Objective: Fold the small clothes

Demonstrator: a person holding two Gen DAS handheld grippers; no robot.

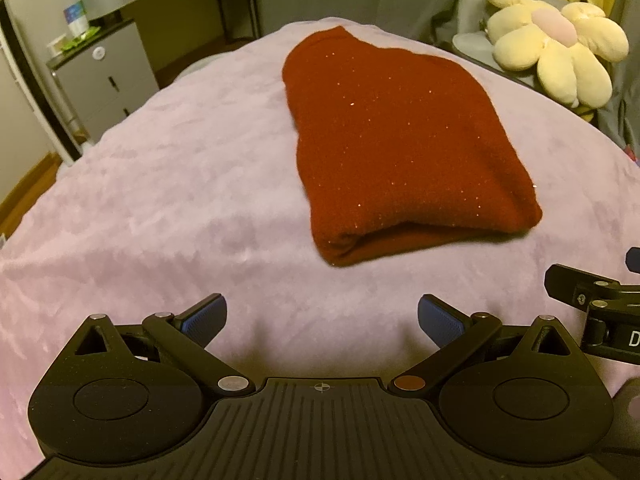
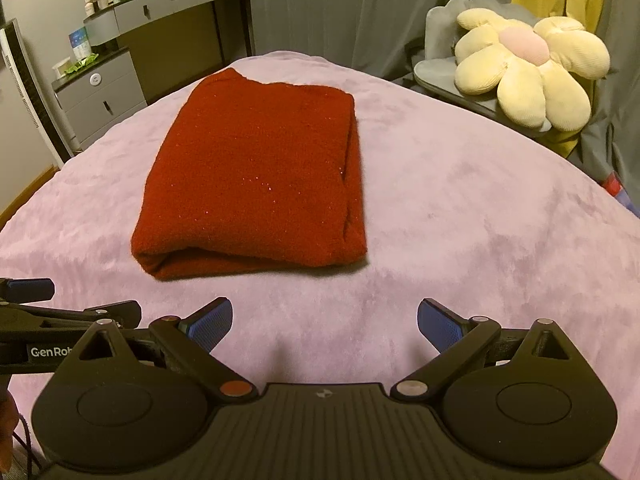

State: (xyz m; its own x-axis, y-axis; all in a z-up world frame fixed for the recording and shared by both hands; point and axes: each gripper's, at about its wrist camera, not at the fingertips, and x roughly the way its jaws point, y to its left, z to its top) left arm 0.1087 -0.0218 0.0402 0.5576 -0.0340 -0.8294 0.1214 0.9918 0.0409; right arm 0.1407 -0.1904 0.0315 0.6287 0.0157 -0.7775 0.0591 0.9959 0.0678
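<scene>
Left claw (image 2: 28,304) cut off beside red garment (image 2: 252,176)

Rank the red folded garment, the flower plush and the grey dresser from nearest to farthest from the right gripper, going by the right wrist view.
1. Red folded garment: just ahead of the right gripper, slightly left, on the pink blanket.
2. Flower plush: off the bed's right edge, on a grey seat.
3. Grey dresser: far left, by the back wall.
</scene>
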